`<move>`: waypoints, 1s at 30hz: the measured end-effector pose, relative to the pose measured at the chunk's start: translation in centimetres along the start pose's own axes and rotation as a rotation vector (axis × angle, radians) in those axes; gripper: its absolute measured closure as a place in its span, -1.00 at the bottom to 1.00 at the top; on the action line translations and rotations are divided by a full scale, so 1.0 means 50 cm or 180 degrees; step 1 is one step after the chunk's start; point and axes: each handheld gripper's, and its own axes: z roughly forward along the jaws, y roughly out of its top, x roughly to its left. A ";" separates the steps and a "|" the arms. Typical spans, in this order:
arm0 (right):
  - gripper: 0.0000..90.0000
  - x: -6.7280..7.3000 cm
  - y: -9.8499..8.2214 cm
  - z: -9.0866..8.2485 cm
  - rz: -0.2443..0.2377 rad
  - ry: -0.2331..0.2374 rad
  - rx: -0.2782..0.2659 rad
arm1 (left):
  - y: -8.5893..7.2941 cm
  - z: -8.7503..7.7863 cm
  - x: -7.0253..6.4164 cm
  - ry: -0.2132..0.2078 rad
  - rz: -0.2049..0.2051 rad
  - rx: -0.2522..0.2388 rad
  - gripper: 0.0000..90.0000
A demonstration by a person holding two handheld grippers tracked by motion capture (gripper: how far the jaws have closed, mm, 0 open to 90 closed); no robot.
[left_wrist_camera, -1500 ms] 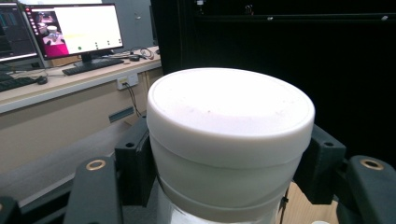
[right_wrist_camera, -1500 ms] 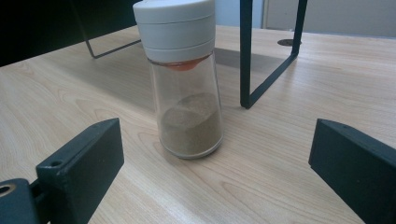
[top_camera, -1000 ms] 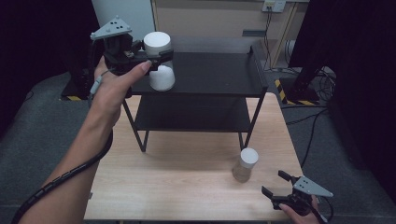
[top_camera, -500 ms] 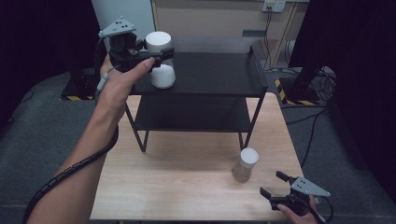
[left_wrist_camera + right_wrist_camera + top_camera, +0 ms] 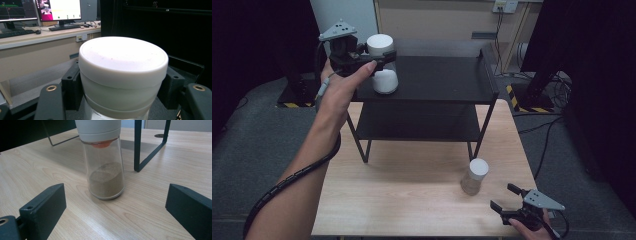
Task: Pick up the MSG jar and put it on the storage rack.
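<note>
A white-capped jar (image 5: 381, 46) stands upright over the left part of the black rack's top shelf (image 5: 442, 77); its lower body looks white. My left gripper (image 5: 379, 56) is shut on the jar's cap (image 5: 123, 65), one black jaw on each side, and clear glass shows just under the cap. Whether the jar's base touches the shelf I cannot tell. A second jar (image 5: 475, 176), white-capped with brown powder in clear glass (image 5: 106, 178), stands on the wooden table (image 5: 402, 200). My right gripper (image 5: 511, 199) rests open near the table's front right, and this jar stands just ahead of its jaws (image 5: 115, 212).
The black two-level rack stands at the back of the table, its right leg (image 5: 137, 147) just behind the brown-powder jar. The lower shelf (image 5: 417, 122) is bare. Grey floor surrounds the table; a desk with monitors (image 5: 37, 10) lies beyond.
My left hand has edged slightly to the right with the white-capped jar in its grip. The right gripper and the brown-powder jar have not moved.
</note>
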 end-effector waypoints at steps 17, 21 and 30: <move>-0.92 -0.003 -0.002 0.000 0.0019 -0.0002 0.0020 | 0.010 0.002 0.008 -0.0021 -0.0010 0.0070 -0.26; -0.92 -0.004 -0.004 0.000 0.0033 0.0003 0.0024 | 0.011 0.002 0.005 -0.0006 0.0005 0.0081 -0.27; -0.92 -0.004 -0.002 -0.002 0.0037 0.0015 0.0002 | 0.022 0.004 -0.021 0.0117 0.0144 0.0141 -0.72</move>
